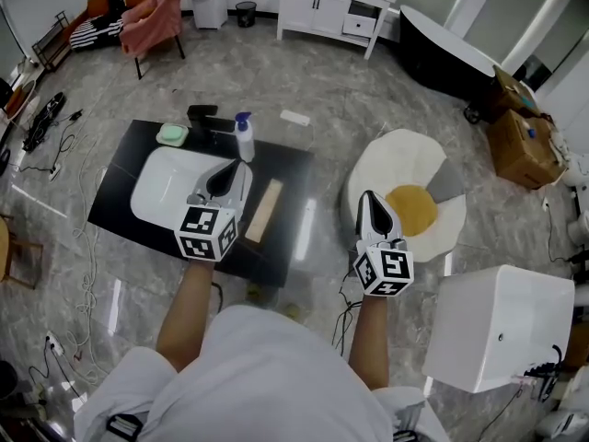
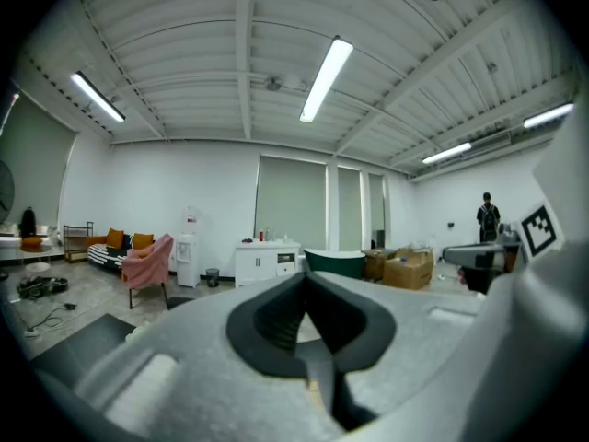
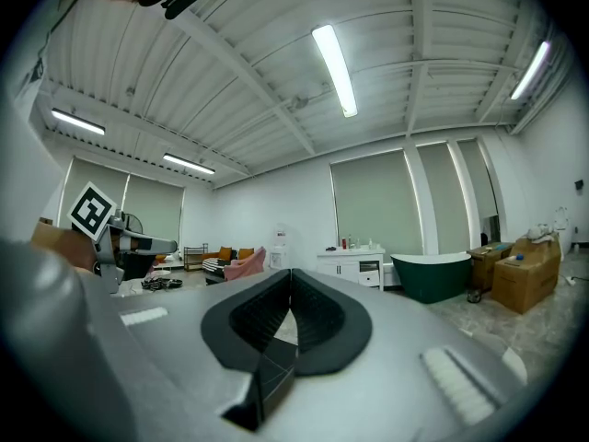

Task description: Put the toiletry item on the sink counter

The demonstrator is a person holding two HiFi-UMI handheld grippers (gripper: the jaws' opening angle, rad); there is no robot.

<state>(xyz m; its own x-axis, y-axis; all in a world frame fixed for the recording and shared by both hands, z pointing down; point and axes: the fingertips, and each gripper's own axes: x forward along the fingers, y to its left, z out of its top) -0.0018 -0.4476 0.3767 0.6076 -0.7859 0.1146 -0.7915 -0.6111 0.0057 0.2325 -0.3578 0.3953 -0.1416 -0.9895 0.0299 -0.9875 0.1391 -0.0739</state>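
Observation:
A white bottle with a blue pump top [image 1: 244, 138] stands upright on the black sink counter [image 1: 124, 184], at the far right corner of the white basin [image 1: 166, 187]. A green soap dish [image 1: 172, 134] sits behind the basin, and a wooden block [image 1: 264, 210] lies on the counter's right part. My left gripper [image 1: 227, 177] [image 2: 306, 279] hovers over the basin's right side, shut and empty, pointing roughly level across the room. My right gripper [image 1: 368, 201] [image 3: 291, 279] is to the right of the counter, above the floor, with its jaws together and nothing in them.
A round white-and-yellow rug [image 1: 419, 205] lies right of the counter, with a white box [image 1: 502, 325] nearer me. At the back stand a dark bathtub [image 1: 451, 58], a white cabinet [image 1: 331, 7] and a pink-draped chair [image 1: 155, 17]. Cardboard boxes [image 1: 520, 141] sit far right. Cables [image 1: 55, 136] trail on the left floor.

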